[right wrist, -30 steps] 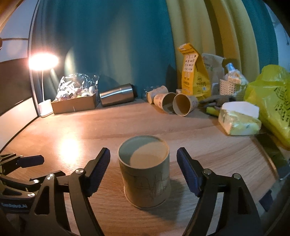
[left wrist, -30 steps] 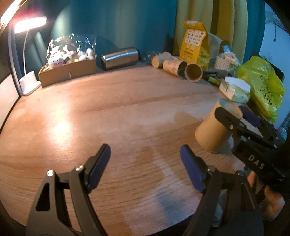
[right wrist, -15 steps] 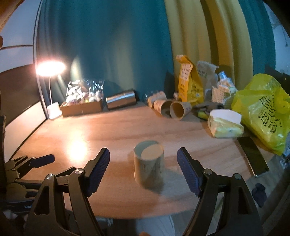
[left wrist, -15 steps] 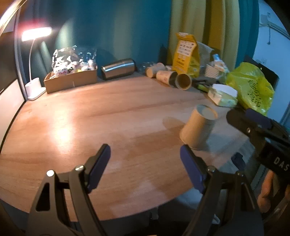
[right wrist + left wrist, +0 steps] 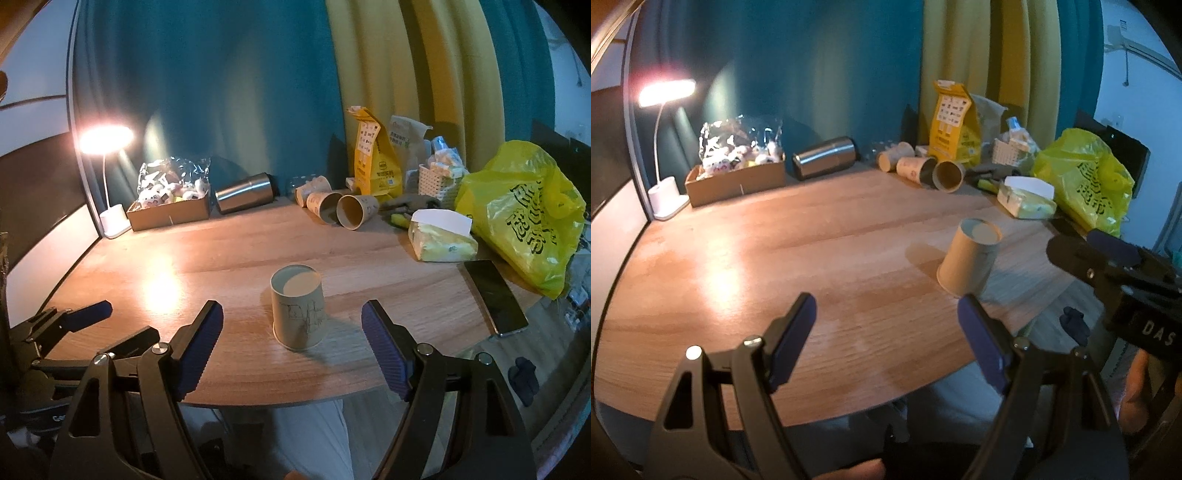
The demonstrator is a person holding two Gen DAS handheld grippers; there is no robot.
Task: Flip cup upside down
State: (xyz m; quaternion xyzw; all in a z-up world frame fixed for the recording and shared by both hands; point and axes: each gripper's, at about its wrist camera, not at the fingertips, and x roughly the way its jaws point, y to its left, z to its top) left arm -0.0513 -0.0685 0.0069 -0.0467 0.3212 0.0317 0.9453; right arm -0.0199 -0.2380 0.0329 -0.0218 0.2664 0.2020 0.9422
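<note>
On the worktop [image 5: 229, 254], near its front edge, the cup [image 5: 298, 311] stands upside down: wide rim on the wood, flat base facing up. From my left wrist view the same cup [image 5: 969, 257] sits to the right of centre, leaning only by the lens curve as far as I can tell.

My right gripper [image 5: 291, 347] is spread wide and grips nothing; the cup stands between its blue pads [image 5: 201, 341] but further out, touching neither. My left gripper [image 5: 886, 341] is likewise released, pads [image 5: 982, 345] apart over bare wood, with the cup just beyond the right pad. In the left view my right gripper [image 5: 1108, 258] shows at the right edge, apart from the cup.

Along the back wall a lit lamp [image 5: 107, 138] stands at the left, beside a cardboard box [image 5: 170, 212] of wrapped sweets. A steel flask [image 5: 245, 192] lies on its side next to it. Further right, three more cups [image 5: 341, 208] lie on their sides, mouths toward me, in front of an orange bag [image 5: 375, 162]. A tissue pack [image 5: 441, 236] lies near the right edge, with a phone [image 5: 495, 297] just in front of it and a yellow bag [image 5: 524, 218] beside both.
</note>
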